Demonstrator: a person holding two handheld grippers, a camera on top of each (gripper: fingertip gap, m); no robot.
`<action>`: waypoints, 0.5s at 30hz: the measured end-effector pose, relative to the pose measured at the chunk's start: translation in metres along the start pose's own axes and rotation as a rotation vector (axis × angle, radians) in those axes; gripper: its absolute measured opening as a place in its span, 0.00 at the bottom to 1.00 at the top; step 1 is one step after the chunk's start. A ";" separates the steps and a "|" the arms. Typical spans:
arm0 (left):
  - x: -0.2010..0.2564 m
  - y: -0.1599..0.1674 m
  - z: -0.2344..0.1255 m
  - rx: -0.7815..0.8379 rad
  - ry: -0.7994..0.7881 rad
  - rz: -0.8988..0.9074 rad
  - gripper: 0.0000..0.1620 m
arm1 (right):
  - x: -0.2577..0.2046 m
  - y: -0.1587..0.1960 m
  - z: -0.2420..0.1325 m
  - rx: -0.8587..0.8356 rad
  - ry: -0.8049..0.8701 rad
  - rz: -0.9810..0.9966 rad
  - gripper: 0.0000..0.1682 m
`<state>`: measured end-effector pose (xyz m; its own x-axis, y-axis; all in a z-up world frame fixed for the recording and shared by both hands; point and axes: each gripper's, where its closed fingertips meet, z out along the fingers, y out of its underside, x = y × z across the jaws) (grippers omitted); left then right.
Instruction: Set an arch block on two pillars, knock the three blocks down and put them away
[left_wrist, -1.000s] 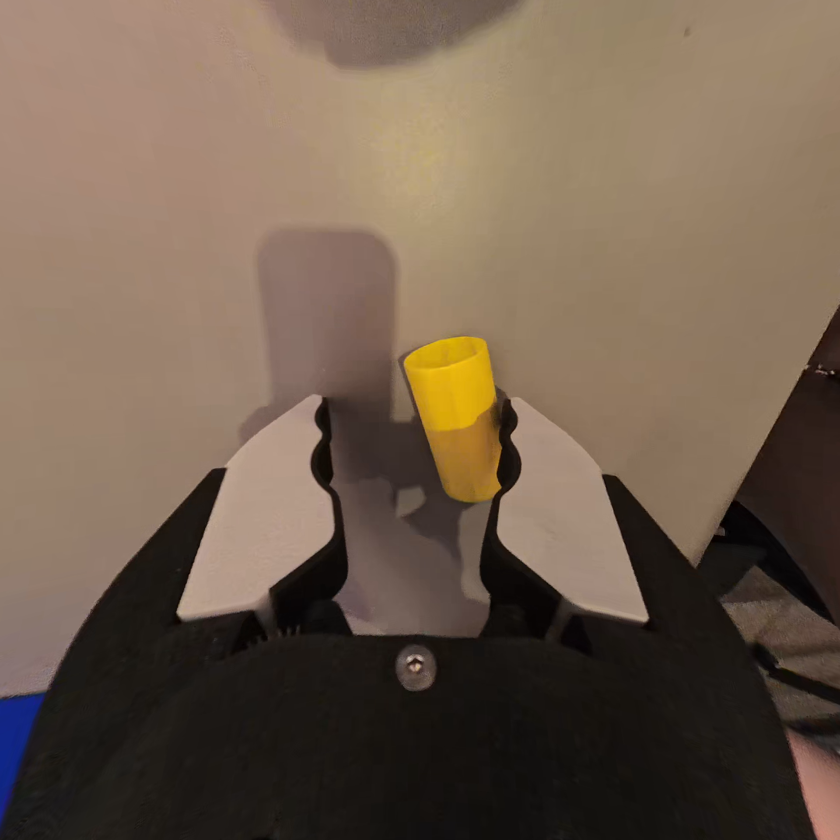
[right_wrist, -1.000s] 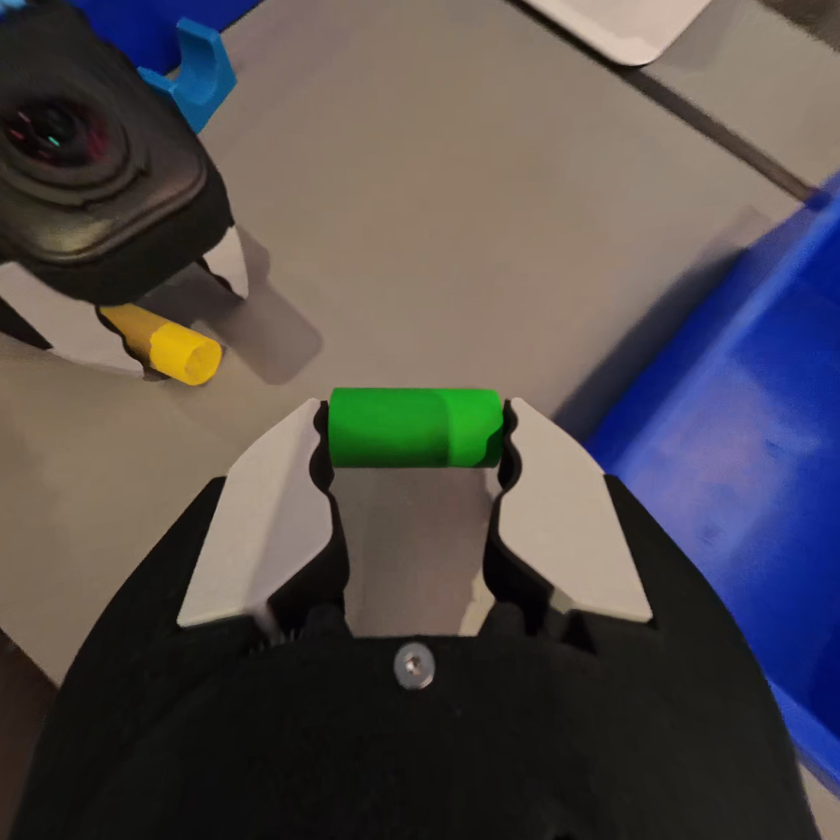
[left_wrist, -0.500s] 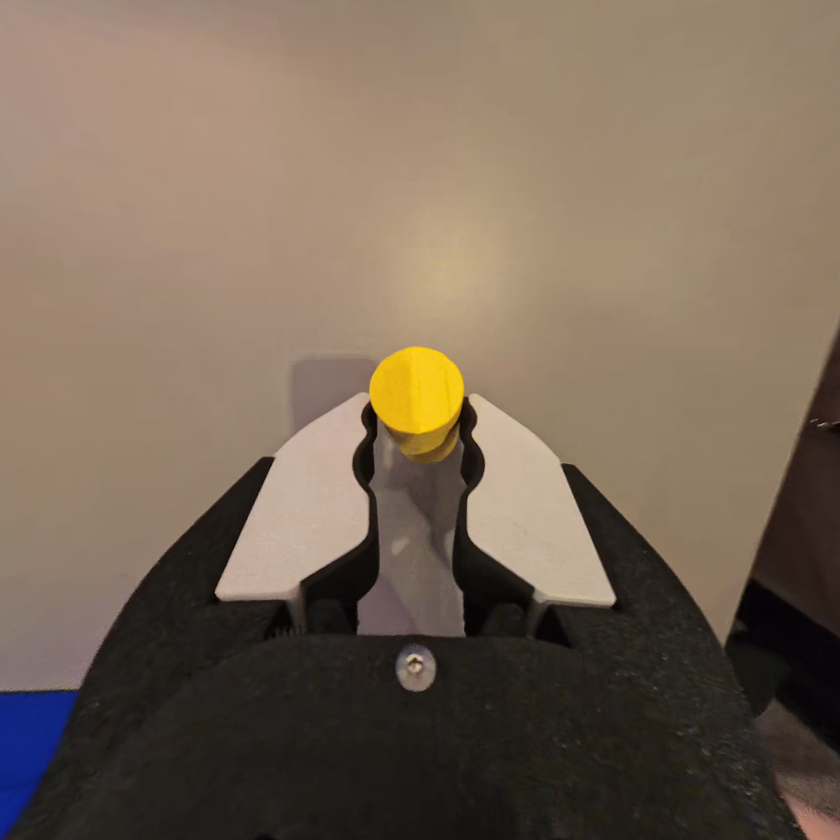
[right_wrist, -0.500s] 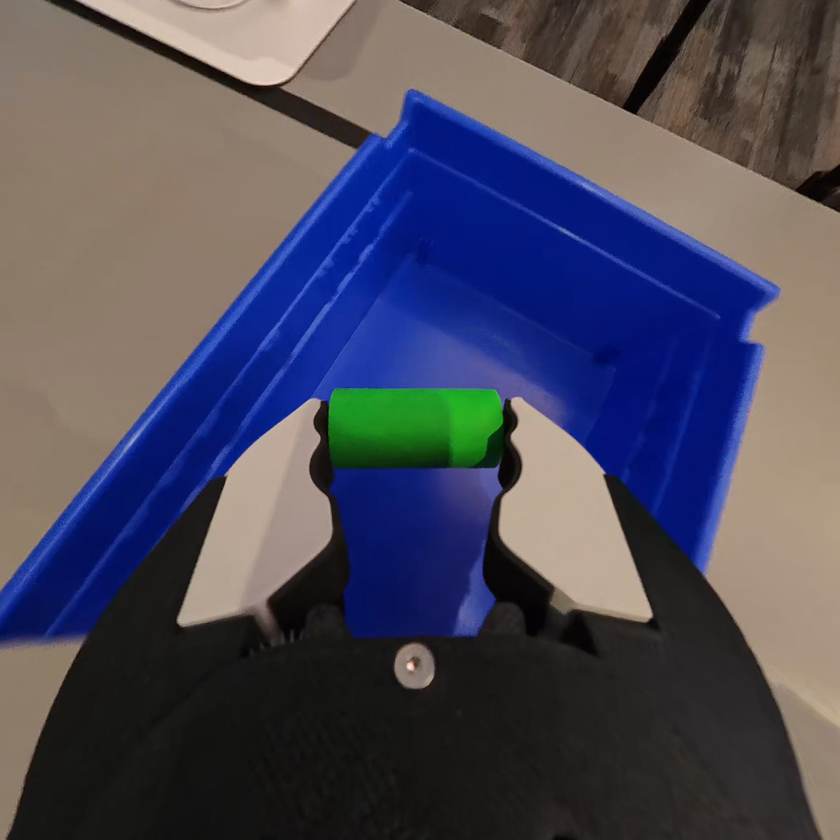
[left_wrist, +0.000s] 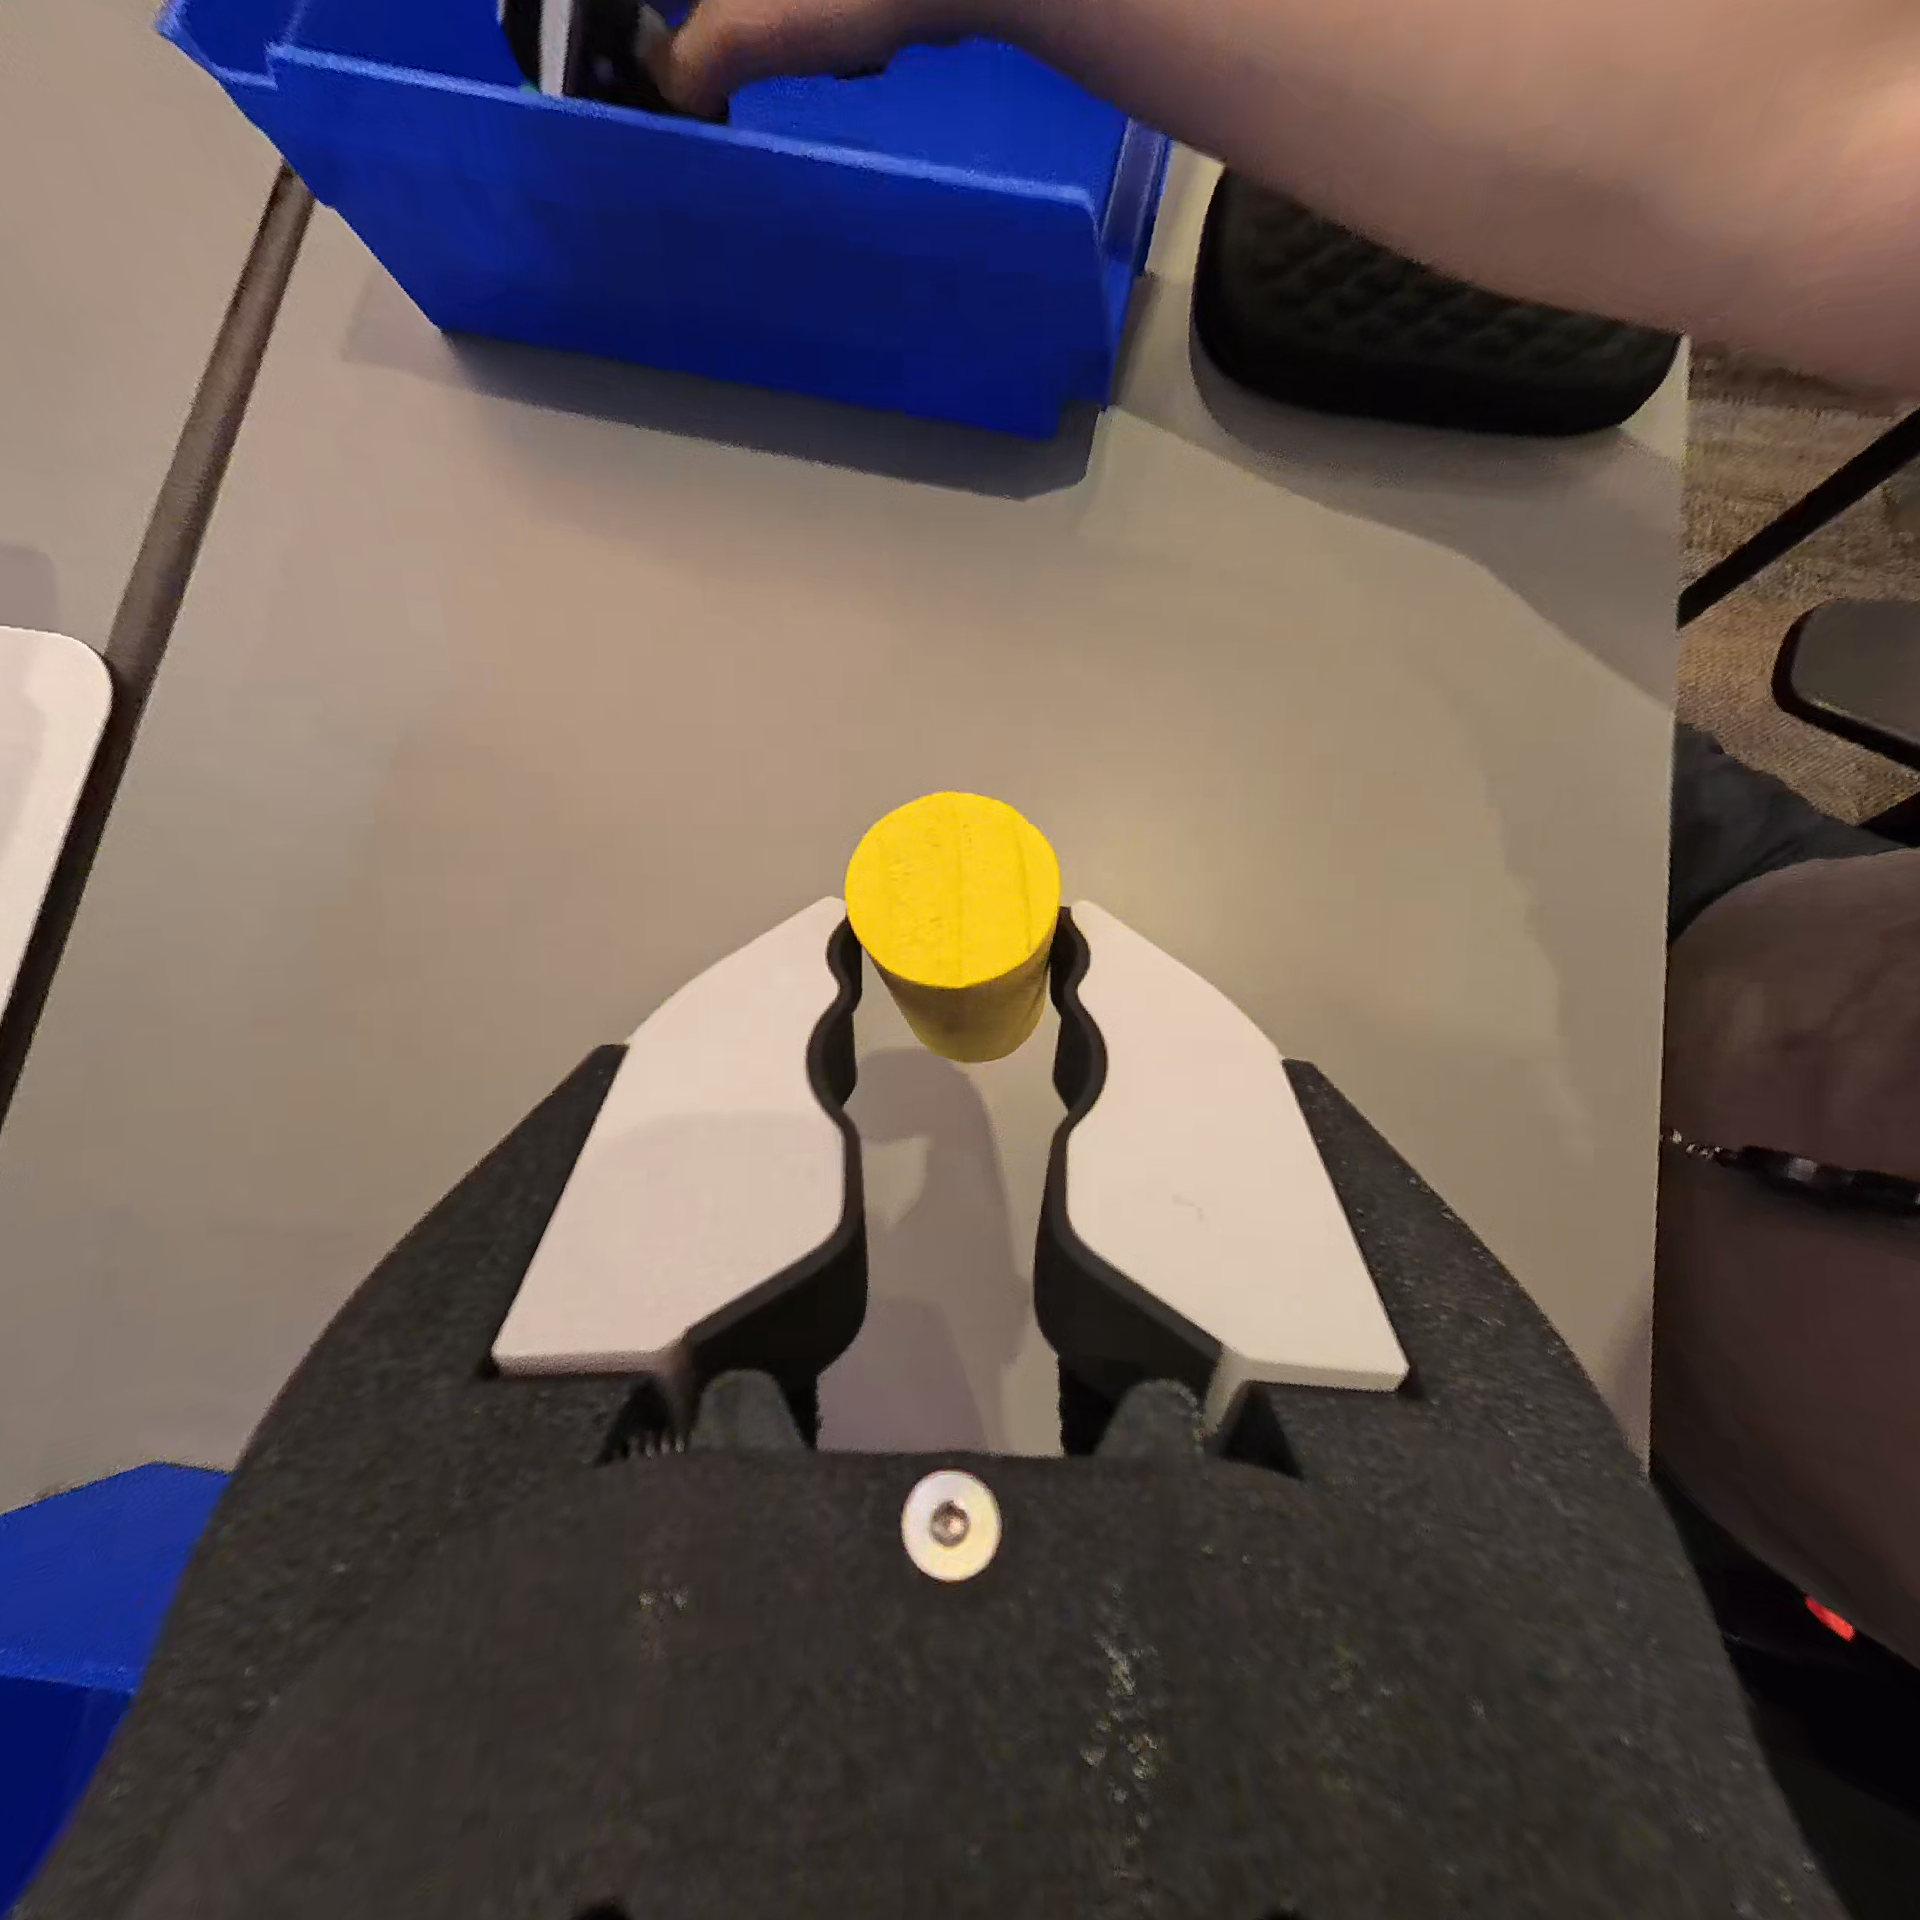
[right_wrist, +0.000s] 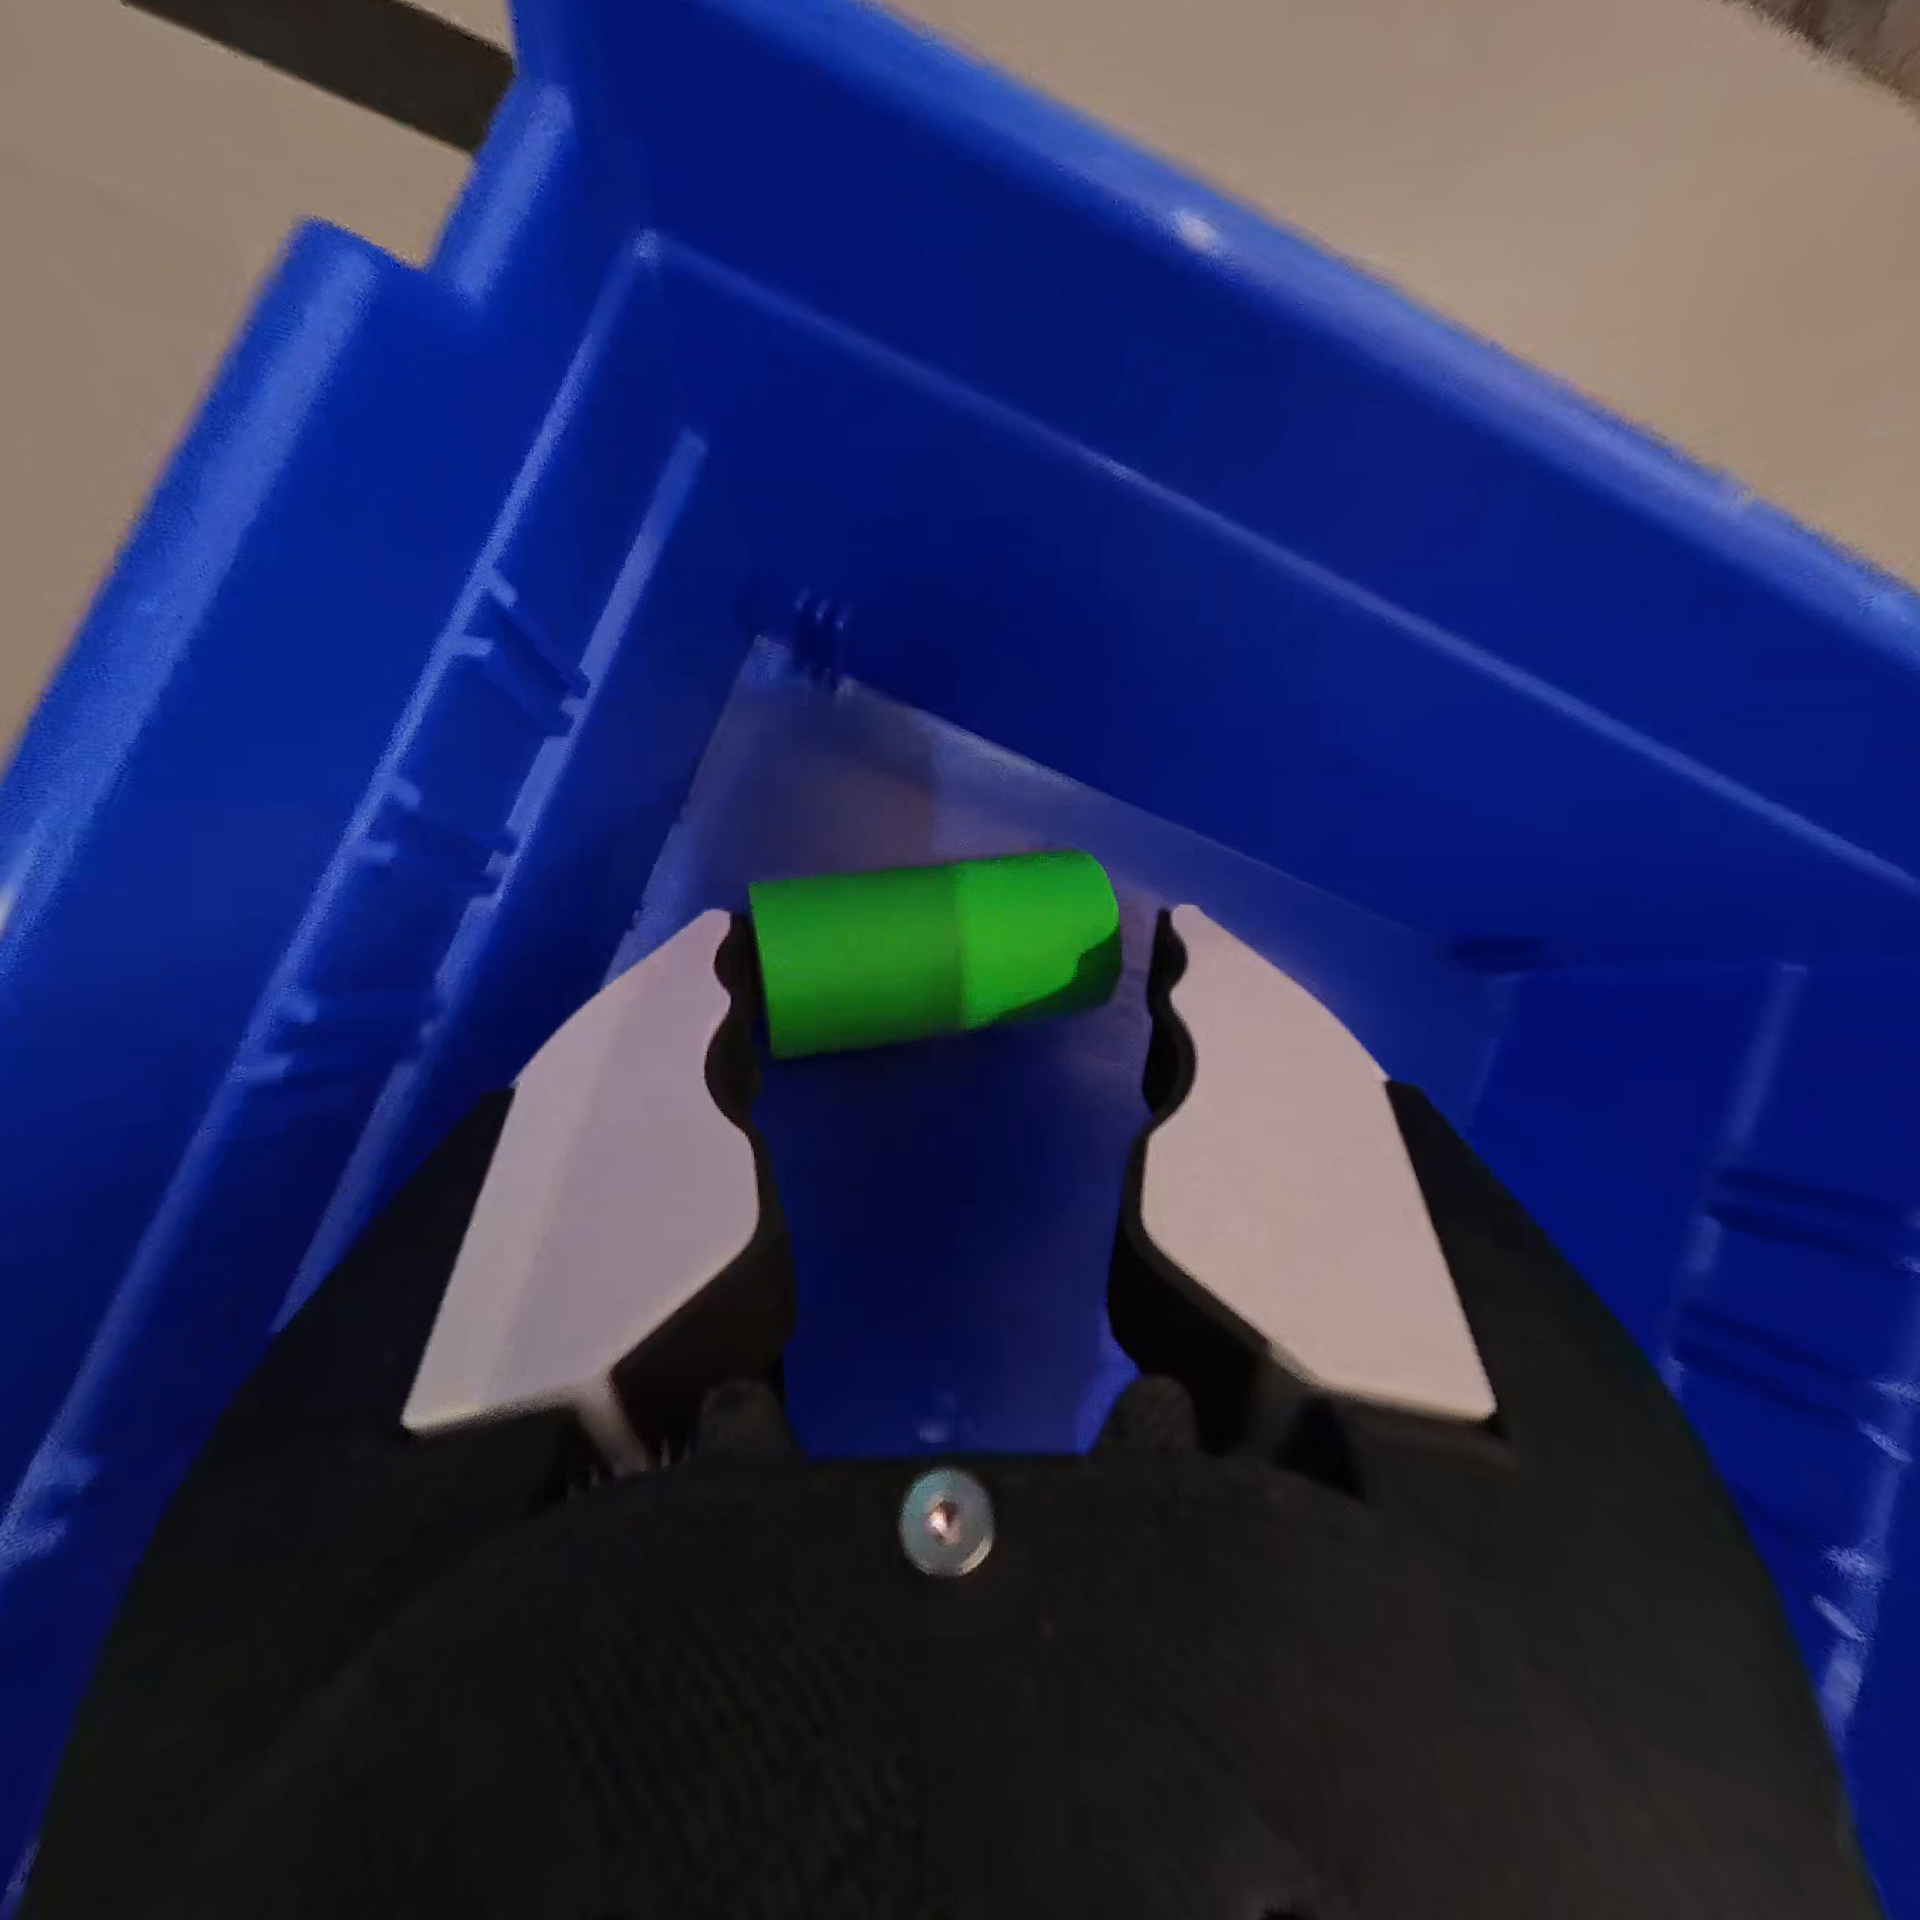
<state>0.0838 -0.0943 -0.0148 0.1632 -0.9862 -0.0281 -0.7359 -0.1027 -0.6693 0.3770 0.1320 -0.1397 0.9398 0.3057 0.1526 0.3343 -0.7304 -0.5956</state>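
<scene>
In the left wrist view my left gripper (left_wrist: 951, 940) pinches the yellow pillar (left_wrist: 954, 914) at frame centre, above the grey table (left_wrist: 623, 727); the blue bin (left_wrist: 727, 239) sits upper left. In the right wrist view my right gripper (right_wrist: 940, 951) is spread inside the bin (right_wrist: 364, 727); the green pillar (right_wrist: 930, 951) lies between the fingertips, with a gap at its right end.

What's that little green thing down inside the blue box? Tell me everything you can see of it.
The green cylinder block is a short, smooth, matte piece that looks like plastic, plain and unmarked. It lies sideways, slightly tilted, between the fingertips of the right gripper inside the blue bin. Its left end sits against the left finger; a small gap shows between its right end and the right finger, so the jaws look open. Whether it rests on the bin floor cannot be told.
</scene>
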 end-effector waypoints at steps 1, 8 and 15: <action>-0.001 -0.002 -0.003 0.018 0.009 -0.009 0.22 | 0.004 -0.005 -0.012 0.045 0.007 0.003 0.45; 0.004 -0.031 -0.027 0.258 0.190 -0.145 0.22 | -0.041 -0.053 -0.178 0.578 -0.072 -0.159 0.44; 0.015 -0.029 -0.019 0.257 0.346 -0.230 0.22 | -0.275 -0.022 -0.277 0.965 -0.284 -1.026 0.51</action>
<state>0.0948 -0.1084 0.0187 0.0421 -0.9315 0.3614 -0.5129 -0.3306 -0.7922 0.1306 -0.1049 0.0500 0.2334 0.6273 0.7430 0.5573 0.5399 -0.6308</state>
